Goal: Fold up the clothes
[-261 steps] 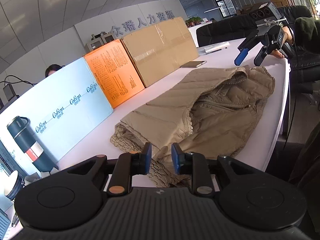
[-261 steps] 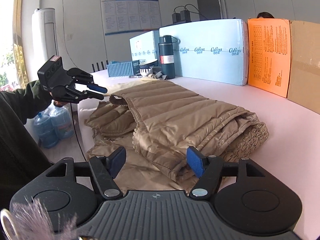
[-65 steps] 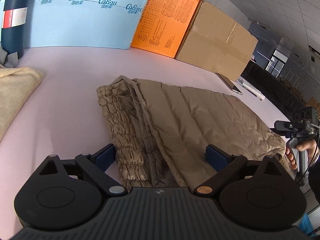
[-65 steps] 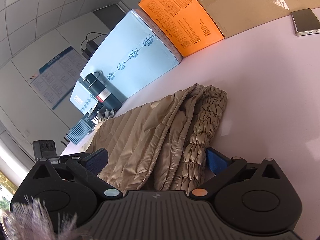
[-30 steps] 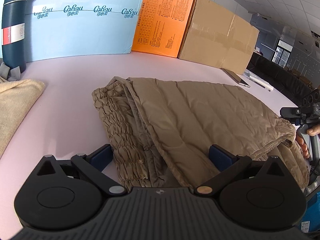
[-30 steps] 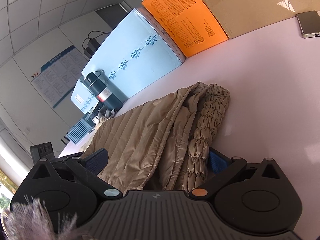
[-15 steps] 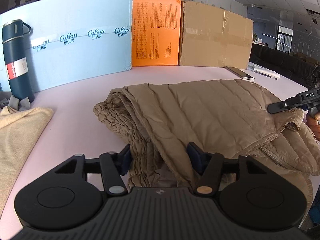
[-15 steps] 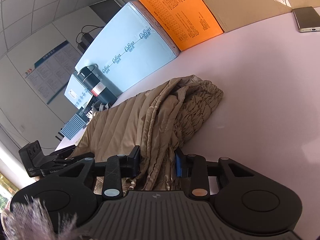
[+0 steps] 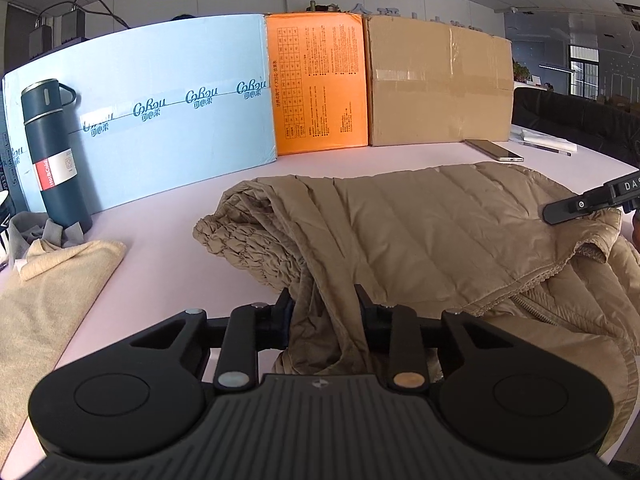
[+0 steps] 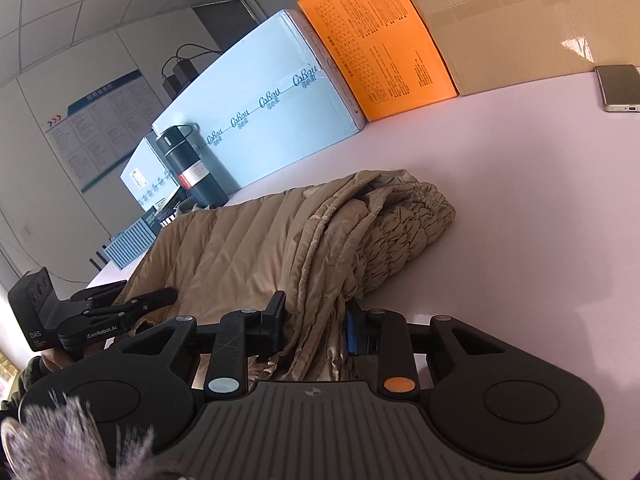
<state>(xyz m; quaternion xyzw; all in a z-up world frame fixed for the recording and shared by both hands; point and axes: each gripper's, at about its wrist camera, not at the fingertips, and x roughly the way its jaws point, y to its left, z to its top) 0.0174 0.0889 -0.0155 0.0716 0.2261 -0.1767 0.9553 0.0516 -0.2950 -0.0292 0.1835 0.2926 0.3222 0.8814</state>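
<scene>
A tan quilted down jacket (image 9: 420, 232) lies folded on the pale pink table (image 9: 168, 240); it also shows in the right wrist view (image 10: 256, 256). My left gripper (image 9: 324, 312) is shut on a bunch of the jacket's fabric at its near edge. My right gripper (image 10: 314, 320) is shut on the jacket's layered edge beside the gathered hem (image 10: 404, 232). The right gripper's body shows at the right edge of the left wrist view (image 9: 592, 200), and the left gripper's body shows at lower left in the right wrist view (image 10: 80, 320).
A blue box (image 9: 168, 108), an orange box (image 9: 320, 84) and a cardboard box (image 9: 440, 84) line the table's back. A dark flask (image 9: 52, 156) stands at left, a beige cloth (image 9: 44, 292) lies near it, and a phone (image 9: 496, 150) lies at right.
Both grippers went from open around the jacket's edge to shut on its fabric, and both have risen slightly with the fabric bunched between the fingers.
</scene>
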